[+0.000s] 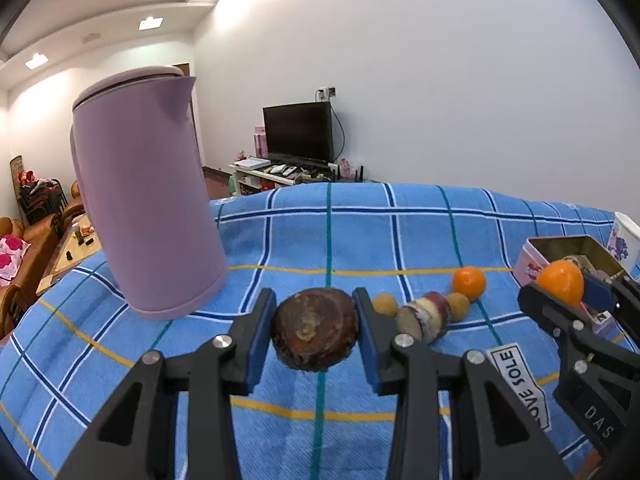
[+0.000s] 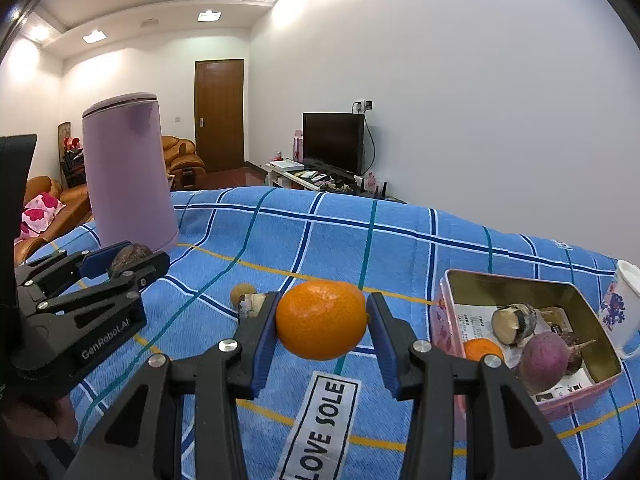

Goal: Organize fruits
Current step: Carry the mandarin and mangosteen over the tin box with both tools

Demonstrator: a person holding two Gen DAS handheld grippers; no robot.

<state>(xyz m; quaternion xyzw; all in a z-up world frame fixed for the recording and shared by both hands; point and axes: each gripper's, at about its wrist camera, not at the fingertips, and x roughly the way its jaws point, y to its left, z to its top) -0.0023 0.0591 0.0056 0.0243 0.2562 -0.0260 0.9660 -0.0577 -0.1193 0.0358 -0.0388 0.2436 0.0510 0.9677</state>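
Held: my left gripper (image 1: 316, 330) clamps a dark round fruit (image 1: 315, 328); my right gripper (image 2: 321, 320) clamps an orange (image 2: 321, 319). Risk: either rounded fruit could squirt from its pads and roll off the blue cloth's (image 2: 400, 248) near edge before reaching the tin (image 2: 448, 292).

Each camera sits just behind its own fingers, low over the blue cloth (image 1: 420, 240) and tipped a little downward, facing the far white wall and the TV (image 1: 298, 134). The left view looks from the kettle's (image 1: 148, 196) side; the right view from nearer the tin (image 2: 520, 344). Both share the kettle, the cloth's label (image 2: 320, 420), the tin – and each catches the other's gripper at its edge.
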